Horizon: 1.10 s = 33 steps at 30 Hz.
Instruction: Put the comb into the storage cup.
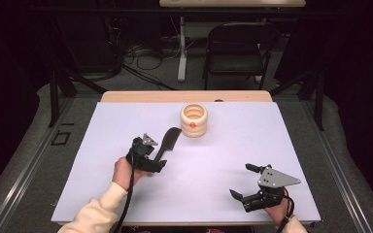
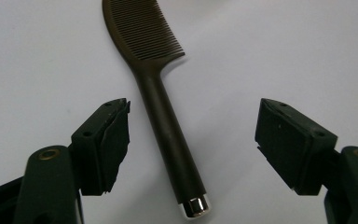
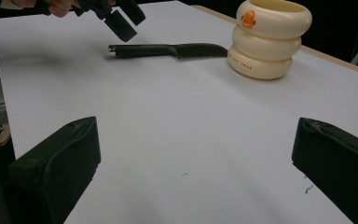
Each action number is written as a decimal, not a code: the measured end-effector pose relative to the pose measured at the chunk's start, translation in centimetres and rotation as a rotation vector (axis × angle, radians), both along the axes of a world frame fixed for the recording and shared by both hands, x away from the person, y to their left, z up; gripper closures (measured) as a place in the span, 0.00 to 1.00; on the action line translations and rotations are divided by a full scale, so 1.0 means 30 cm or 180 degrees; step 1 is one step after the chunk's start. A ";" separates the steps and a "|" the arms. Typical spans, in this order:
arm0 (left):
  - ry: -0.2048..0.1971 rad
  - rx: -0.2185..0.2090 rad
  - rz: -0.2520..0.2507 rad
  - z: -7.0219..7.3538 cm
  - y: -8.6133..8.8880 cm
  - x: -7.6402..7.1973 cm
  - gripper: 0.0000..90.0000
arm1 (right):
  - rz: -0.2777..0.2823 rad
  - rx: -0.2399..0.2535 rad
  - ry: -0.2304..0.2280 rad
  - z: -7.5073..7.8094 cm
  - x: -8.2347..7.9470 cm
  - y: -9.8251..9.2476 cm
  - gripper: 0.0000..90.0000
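So from the high view the comb (image 1: pixel 169 141) lies flat on the white table (image 1: pixel 102 184), tip just short of the cream ringed cup (image 1: pixel 194 120), with the left gripper (image 1: pixel 156 162) over its handle end and the right gripper (image 1: pixel 245 182) parked wide open and well apart, probably to stay clear. Left gripper view: jaws spread either side of the handle, pads off it, nothing gripped; comb (image 2: pixel 161 93) is dark, fine-toothed, with a round handle and shiny metal cap. Right gripper view: comb (image 3: pixel 168 50) lies with its teeth end nearly at the cup (image 3: pixel 268 37), looks put down or ready for pickup.
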<state>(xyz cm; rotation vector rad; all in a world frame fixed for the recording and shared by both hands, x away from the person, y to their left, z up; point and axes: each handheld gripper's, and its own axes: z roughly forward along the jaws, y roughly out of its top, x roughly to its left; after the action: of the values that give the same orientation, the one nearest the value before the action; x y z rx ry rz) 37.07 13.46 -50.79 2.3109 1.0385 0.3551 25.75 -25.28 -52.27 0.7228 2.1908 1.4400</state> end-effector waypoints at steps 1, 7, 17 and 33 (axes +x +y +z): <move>0.0035 0.0011 0.0014 0.004 0.000 0.010 0.26 | 0.0000 0.0002 0.0004 0.000 0.000 0.000 0.01; 0.0232 0.0166 0.0130 0.024 0.011 0.083 0.24 | -0.0005 0.0005 0.0014 0.000 0.000 0.000 0.01; 0.0528 0.0273 0.0130 0.047 -0.011 0.163 0.30 | -0.0004 0.0009 0.0022 -0.001 0.000 0.001 0.01; 0.0895 0.0476 0.0198 -0.006 -0.063 0.209 0.50 | -0.0003 0.0016 0.0036 -0.002 0.001 0.000 0.01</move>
<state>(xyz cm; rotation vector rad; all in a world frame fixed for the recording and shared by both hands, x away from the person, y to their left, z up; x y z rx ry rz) 43.34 11.57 -50.97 2.5179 1.2590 0.1368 25.79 -25.26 -52.32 0.7354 2.1959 1.4447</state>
